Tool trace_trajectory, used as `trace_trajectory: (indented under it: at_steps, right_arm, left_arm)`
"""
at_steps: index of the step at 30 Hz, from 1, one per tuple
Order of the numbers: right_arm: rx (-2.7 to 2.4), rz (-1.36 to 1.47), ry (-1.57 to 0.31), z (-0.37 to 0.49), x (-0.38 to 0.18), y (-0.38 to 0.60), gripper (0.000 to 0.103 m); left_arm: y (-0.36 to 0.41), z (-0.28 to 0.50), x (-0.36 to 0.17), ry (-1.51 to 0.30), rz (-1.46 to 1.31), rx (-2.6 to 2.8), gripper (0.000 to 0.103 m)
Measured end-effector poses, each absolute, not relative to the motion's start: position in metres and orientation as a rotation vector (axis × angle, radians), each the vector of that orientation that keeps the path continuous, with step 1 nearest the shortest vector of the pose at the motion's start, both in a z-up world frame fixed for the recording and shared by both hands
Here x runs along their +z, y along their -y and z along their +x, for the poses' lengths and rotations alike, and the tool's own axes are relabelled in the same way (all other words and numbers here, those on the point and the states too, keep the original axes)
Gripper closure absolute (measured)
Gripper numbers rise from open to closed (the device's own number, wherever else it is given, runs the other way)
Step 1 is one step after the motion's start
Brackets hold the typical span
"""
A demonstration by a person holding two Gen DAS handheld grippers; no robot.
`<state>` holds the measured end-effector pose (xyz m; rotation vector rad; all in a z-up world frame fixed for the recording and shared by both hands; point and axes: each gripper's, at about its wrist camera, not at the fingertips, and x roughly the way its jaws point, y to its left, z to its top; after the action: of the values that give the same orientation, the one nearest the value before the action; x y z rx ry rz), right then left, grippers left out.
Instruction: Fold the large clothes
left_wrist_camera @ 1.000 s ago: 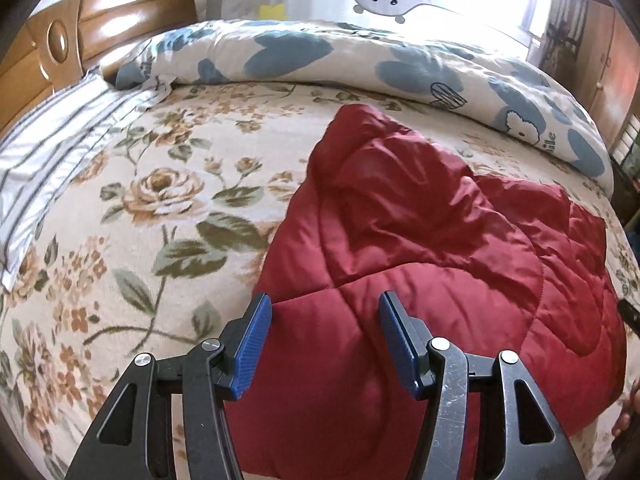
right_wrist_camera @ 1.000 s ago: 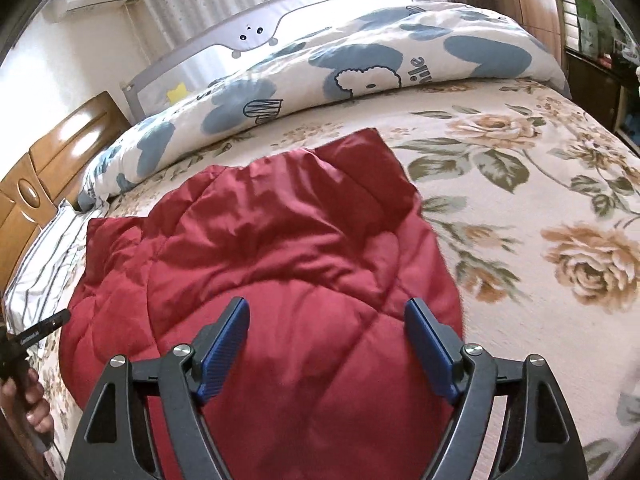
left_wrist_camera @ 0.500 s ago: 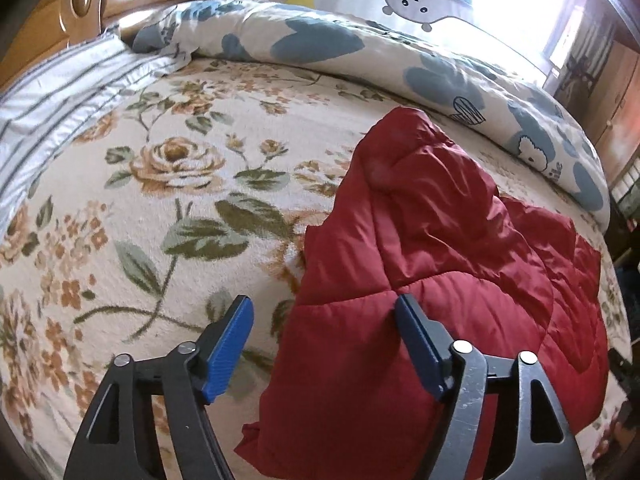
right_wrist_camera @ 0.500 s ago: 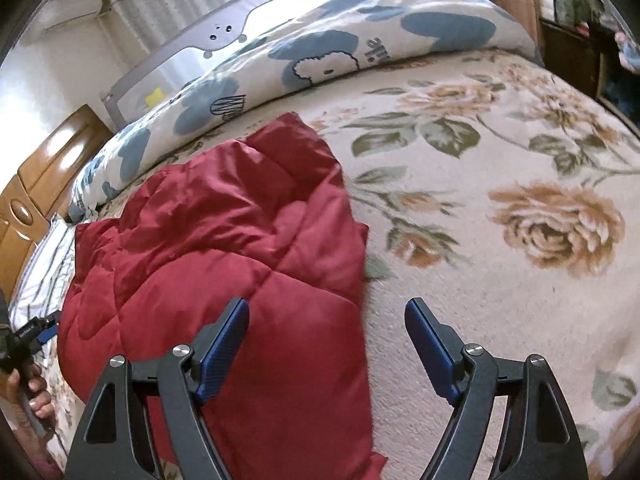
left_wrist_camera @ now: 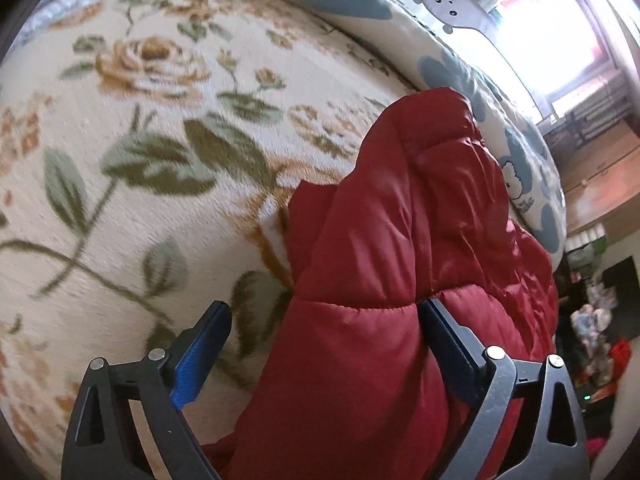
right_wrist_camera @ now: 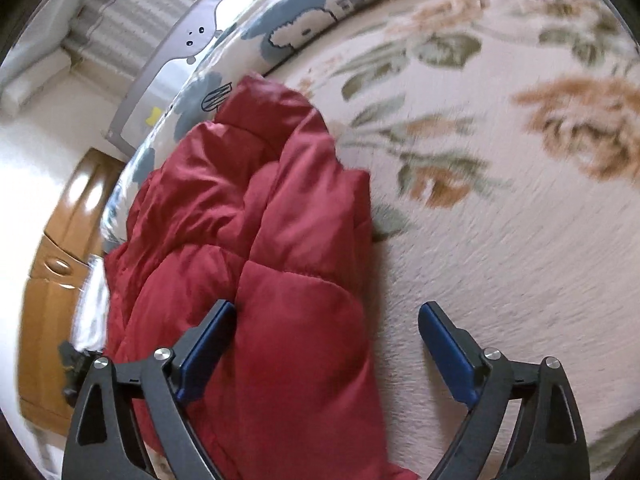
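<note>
Jaws of both the left gripper (left_wrist_camera: 324, 342) and right gripper (right_wrist_camera: 326, 342) have just been opening, released, straddling edges of the red jacket (left_wrist_camera: 400, 240) on the floral bedspread (left_wrist_camera: 140, 140).

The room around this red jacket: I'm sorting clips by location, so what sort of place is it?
Most likely a home bedroom. The red jacket lies on a bed under a floral blanket, with a rolled blue-and-white quilt, a grey bed guard rail and a wooden headboard.
</note>
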<state>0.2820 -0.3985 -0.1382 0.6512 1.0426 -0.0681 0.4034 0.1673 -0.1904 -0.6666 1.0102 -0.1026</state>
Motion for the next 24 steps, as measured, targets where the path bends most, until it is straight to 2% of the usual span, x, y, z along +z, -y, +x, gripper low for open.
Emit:
trace_trajectory:
  at_steps: [4,6,7,8,10,11,13,16,19,24]
  right_arm:
    - [-0.030,0.753,-1.044,0.285,-0.148,0.399,0.010]
    - [0.003,0.789,-1.049,0.288,-0.152,0.395,0.014]
    - [0.024,0.801,-1.054,0.290,-0.154,0.392,0.019]
    - [0.038,0.805,-1.064,0.292,-0.156,0.387,0.020]
    - [0.026,0.774,-1.067,0.293,-0.153,0.382,0.030]
    - [0.025,0.773,-1.067,0.293,-0.152,0.381,0.032]
    - [0.025,0.767,-1.065,0.291,-0.147,0.380,0.046]
    - [0.029,0.739,-1.063,0.287,-0.136,0.376,0.061]
    - [0.033,0.723,-1.061,0.278,-0.126,0.372,0.066]
    - [0.047,0.688,-1.062,0.262,-0.104,0.362,0.069]
  left_arm:
    - [-0.165,0.411,-0.201,-1.035,-0.712,-0.129,0.006]
    - [-0.162,0.415,-0.205,-1.056,-0.719,-0.149,0.011]
    - [-0.160,0.416,-0.205,-1.060,-0.722,-0.165,0.026]
    - [-0.158,0.417,-0.204,-1.057,-0.731,-0.200,0.036]
    - [-0.153,0.417,-0.195,-1.048,-0.703,-0.209,0.055]
    - [-0.148,0.417,-0.189,-1.044,-0.664,-0.208,0.059]
    - [-0.142,0.414,-0.181,-1.034,-0.619,-0.202,0.069]
    - [-0.141,0.406,-0.169,-1.015,-0.601,-0.204,0.074]
    - [-0.142,0.392,-0.157,-0.996,-0.594,-0.213,0.077]
    - [-0.145,0.355,-0.128,-0.949,-0.554,-0.245,0.078]
